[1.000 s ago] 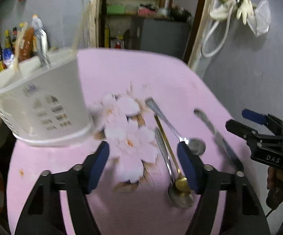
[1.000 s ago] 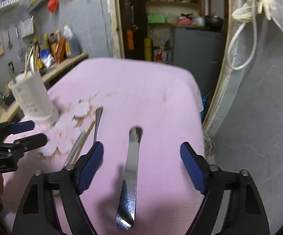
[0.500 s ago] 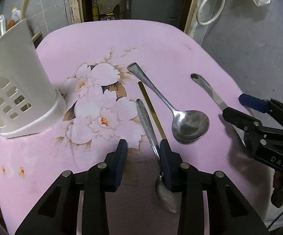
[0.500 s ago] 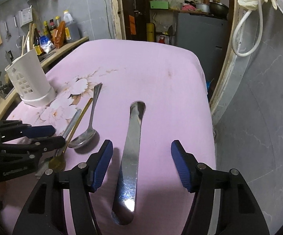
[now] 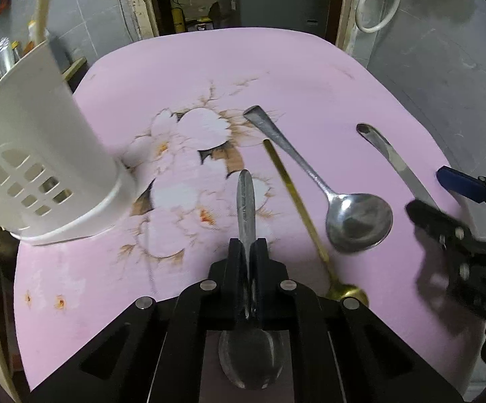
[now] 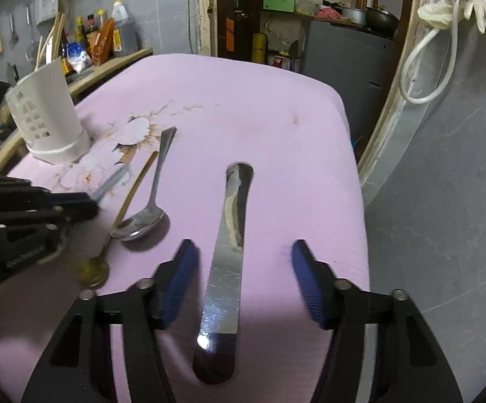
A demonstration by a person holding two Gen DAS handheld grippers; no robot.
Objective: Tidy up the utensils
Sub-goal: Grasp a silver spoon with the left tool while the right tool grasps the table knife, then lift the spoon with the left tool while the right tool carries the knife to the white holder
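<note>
Left of the left gripper [image 5: 249, 252] stands a white utensil holder [image 5: 44, 154]; to its right lie a gold spoon [image 5: 296, 208] and a large steel spoon [image 5: 354, 218] on the pink cloth [image 5: 209, 77]. Its jaws have just been closing and now pinch a steel spoon [image 5: 246, 201] by the handle. The right gripper [image 6: 243, 268] has been closing but does not yet touch the flat steel utensil [image 6: 229, 248] lying between its fingers.

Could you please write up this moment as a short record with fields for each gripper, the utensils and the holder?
left gripper: jaws just closed, shut on the dull spoon
right gripper: jaws closing, straddle the flat steel utensil, not touching
loose on the pink cloth: shiny spoon, gold spoon
utensil holder: white, upright, left of the spoons
</note>
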